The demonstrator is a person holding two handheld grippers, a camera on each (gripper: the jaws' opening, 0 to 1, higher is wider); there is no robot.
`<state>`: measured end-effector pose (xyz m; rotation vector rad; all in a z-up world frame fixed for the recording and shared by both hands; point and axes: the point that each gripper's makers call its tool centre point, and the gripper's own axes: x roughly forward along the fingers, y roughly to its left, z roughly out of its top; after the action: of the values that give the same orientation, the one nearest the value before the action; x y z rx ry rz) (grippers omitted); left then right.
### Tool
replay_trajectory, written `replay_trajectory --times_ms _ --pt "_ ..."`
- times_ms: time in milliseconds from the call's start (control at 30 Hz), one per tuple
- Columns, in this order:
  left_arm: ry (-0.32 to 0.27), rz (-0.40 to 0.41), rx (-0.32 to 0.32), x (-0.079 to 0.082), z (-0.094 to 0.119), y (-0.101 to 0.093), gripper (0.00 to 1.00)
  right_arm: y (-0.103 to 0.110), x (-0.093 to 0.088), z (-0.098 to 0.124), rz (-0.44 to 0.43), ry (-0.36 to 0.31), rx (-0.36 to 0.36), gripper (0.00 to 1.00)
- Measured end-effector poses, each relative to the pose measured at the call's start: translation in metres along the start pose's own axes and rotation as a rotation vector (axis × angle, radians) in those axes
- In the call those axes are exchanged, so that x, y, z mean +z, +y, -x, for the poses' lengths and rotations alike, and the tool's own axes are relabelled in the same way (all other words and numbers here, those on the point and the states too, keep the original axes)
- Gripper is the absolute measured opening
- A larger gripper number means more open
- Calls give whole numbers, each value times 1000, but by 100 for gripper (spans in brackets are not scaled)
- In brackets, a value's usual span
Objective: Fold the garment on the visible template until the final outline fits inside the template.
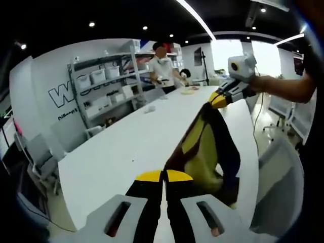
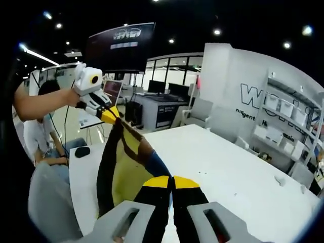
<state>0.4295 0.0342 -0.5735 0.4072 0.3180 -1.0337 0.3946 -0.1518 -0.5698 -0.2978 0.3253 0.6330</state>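
While the garment (image 1: 202,147) hangs stretched between the two grippers above the white worktop (image 1: 126,147), the left gripper view shows the left gripper (image 1: 163,177) clenched on its near edge, yellow tips pressed together. Across the cloth, the right gripper (image 1: 218,99) pinches the far corner, held by a person's hand. No template outline is discernible on the worktop from this angle.

From the right gripper view, the right gripper (image 2: 172,182) is likewise clamped on the yellow-and-dark garment (image 2: 124,162), which runs up to the left gripper (image 2: 110,115). As I judge it, the step goes best if both grips stay firm, the span stays taut and level, and the cloth is lowered flat onto the worktop (image 2: 228,172) without letting the middle sag or twist.
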Motion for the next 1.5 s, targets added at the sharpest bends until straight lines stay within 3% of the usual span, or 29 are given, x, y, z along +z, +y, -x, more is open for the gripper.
replay_trajectory --times_ms 233,533,867,1067,1233,1500 --pt "31 33 1 -19 -13 4 3 -6 -21 -21 -1 31 -14 0" --pt "107 17 0 -47 -35 7 3 -14 -44 -45 40 87 -20 0" --pt "106 56 47 -59 -52 22 3 -22 -65 -69 31 113 -35 0" --pt "86 95 81 -67 -66 28 3 -29 -81 -82 34 130 -84 0" --pt "101 168 88 -84 -78 32 3 -28 -99 -95 79 176 -77 0" --pt "126 211 87 -106 -95 37 3 -34 -116 -112 93 211 -80 0"
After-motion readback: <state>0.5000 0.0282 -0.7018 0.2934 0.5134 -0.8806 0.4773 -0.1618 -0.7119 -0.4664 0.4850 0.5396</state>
